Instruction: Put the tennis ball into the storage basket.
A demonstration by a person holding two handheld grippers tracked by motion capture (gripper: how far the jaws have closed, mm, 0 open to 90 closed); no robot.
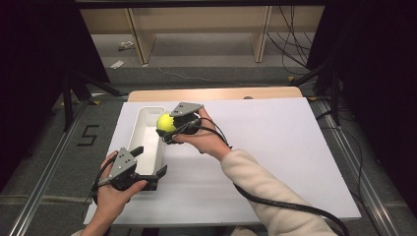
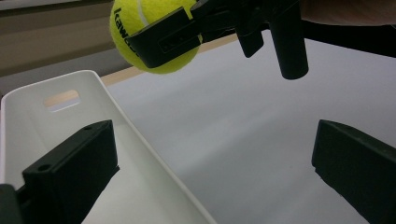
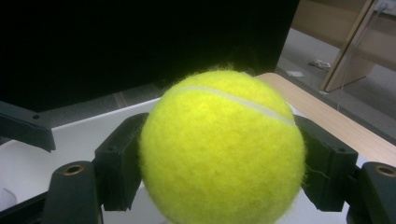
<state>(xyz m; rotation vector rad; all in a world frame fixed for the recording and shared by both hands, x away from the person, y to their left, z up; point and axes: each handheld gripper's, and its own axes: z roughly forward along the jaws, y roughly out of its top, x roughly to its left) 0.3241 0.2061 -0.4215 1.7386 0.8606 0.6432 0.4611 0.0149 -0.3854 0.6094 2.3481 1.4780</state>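
Observation:
A yellow tennis ball (image 1: 166, 123) hangs just above the right rim of a long white bin (image 1: 147, 135), near its far end. My right gripper (image 1: 167, 126) is shut on it. In the right gripper view the ball (image 3: 222, 149) sits squeezed between both black pads (image 3: 119, 163). My left gripper (image 1: 150, 160) stands open at the bin's near end. In the left gripper view its jaws straddle the bin's right wall (image 2: 140, 140), one inside and one over the white board. The ball (image 2: 161, 65) and right gripper (image 2: 187, 35) show above.
A white board (image 1: 275, 147) covers the table, with a wooden edge (image 1: 216, 93) showing at the back. Black stand legs (image 1: 74, 88) rise at the left and right. A cable (image 1: 275, 196) trails from the right gripper along the sleeve.

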